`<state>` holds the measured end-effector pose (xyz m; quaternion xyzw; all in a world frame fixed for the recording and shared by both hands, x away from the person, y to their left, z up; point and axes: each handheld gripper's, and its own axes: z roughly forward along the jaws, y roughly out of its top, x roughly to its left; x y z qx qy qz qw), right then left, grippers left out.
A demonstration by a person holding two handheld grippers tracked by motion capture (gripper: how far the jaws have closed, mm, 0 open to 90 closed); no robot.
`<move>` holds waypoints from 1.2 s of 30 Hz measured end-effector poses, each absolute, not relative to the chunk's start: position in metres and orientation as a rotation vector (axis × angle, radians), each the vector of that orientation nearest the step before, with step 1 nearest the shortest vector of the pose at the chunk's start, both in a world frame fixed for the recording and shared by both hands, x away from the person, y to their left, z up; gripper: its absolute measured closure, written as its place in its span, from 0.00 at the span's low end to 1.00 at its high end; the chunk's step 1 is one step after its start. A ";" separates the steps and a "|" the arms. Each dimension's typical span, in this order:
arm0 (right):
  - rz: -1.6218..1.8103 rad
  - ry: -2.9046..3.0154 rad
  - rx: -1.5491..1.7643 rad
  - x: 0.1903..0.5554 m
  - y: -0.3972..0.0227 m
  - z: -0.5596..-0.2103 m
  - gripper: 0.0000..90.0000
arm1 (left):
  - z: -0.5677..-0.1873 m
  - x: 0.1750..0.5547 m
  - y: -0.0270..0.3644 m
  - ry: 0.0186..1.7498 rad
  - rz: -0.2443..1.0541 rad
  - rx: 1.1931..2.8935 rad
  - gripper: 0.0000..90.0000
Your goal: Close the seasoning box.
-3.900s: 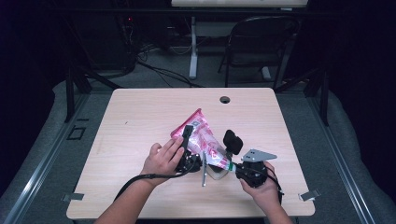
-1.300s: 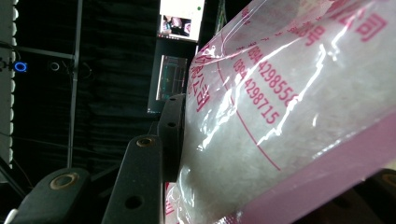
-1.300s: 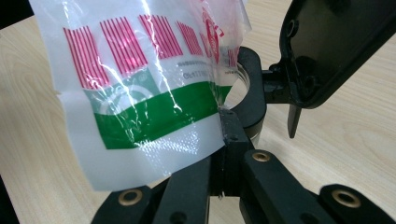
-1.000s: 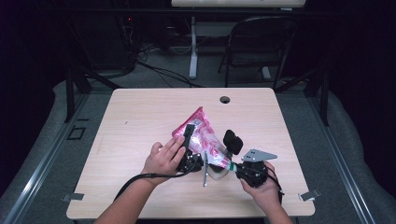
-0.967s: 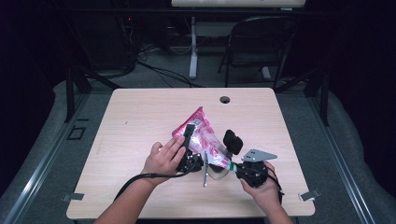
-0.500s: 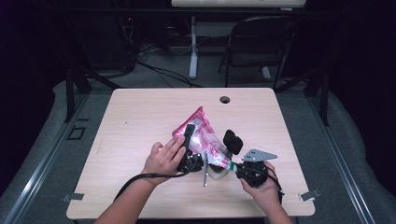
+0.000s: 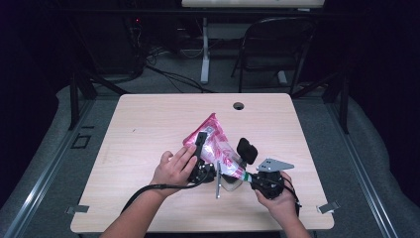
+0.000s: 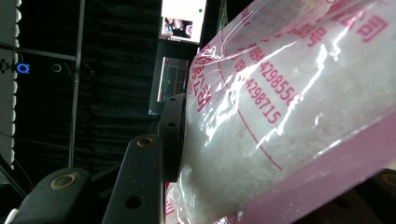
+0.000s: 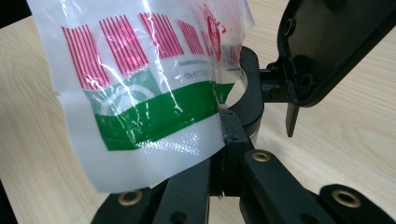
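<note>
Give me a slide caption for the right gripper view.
Right gripper pinches the bag's green-and-white edge above the table.

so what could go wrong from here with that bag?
1. The right gripper pinches only the thin bottom edge of the bag; the film could slip out or tear under the white grains' weight.
2. The left gripper squeezes the filled body, which may bulge and slide free.
3. If either grip fails, the bag could drop onto the table.
</note>
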<state>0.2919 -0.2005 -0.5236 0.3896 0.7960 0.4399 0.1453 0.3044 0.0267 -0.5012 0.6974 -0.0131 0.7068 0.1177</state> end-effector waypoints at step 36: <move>1.263 2.290 1.126 0.292 -0.201 -0.524 1.00 | -0.506 0.305 0.028 -0.023 2.046 2.065 0.73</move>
